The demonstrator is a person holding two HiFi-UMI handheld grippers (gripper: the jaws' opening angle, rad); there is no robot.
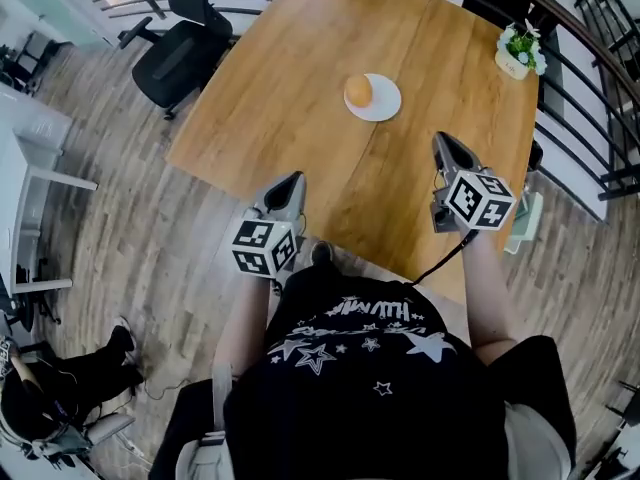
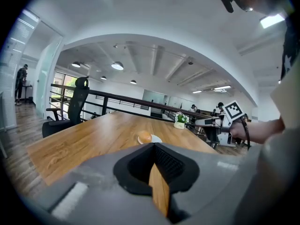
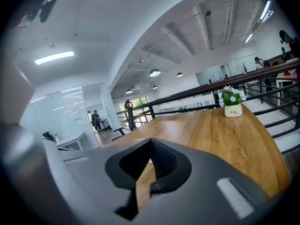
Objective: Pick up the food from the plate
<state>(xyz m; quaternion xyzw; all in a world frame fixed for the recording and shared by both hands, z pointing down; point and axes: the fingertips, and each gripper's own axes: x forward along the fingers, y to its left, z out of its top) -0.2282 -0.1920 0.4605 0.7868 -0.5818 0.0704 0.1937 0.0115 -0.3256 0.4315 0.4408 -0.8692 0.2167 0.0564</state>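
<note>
Both claws are shut with nothing in them. The left claw and right claw hang at the near edge of the tabletop. They are well apart from the round orange food, which lies on a white plate mid-tabletop. Only bare wood lies between the claws and the food.

A potted flower stands at the far right corner. An office chair sits beyond the left edge. The left gripper view shows the food and plate. The right gripper view shows the potted flower but not the plate.

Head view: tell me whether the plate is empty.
No, a round orange food rests on the white plate.
</note>
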